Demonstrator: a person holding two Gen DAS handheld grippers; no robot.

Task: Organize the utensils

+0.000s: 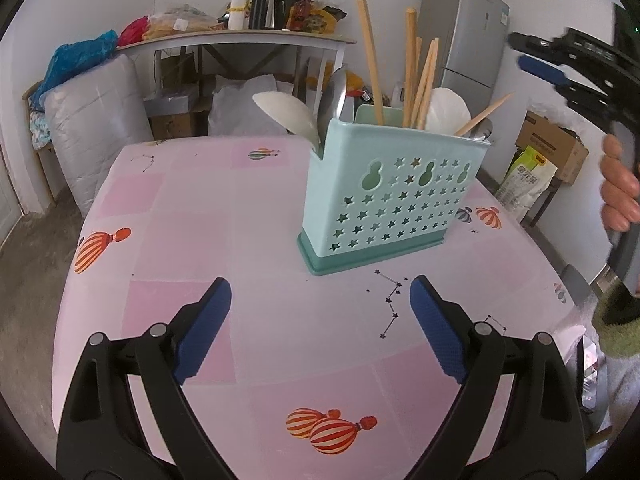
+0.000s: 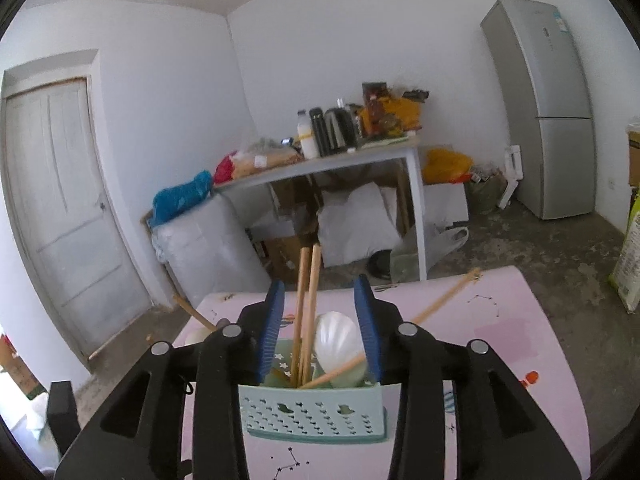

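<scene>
A mint-green utensil holder point(image 1: 390, 196) with star cut-outs stands on the pink table point(image 1: 200, 220). It holds several wooden chopsticks point(image 1: 412, 68), white spoons point(image 1: 284, 114) and a metal spoon point(image 1: 334, 98). My left gripper point(image 1: 320, 320) is open and empty, low over the table in front of the holder. My right gripper point(image 2: 320, 328) is open above the holder point(image 2: 316, 412), its fingers on either side of two chopsticks point(image 2: 306, 312) and a white spoon point(image 2: 336, 340), without touching them. It also shows in the left wrist view point(image 1: 536, 60) at upper right.
A person's hand point(image 1: 618, 188) holds the right gripper at the right. Beyond the table stand a cluttered side table point(image 1: 240, 36), a grey fridge point(image 1: 464, 32), wrapped bundles point(image 1: 92, 128), boxes point(image 1: 552, 148) and a door point(image 2: 60, 208).
</scene>
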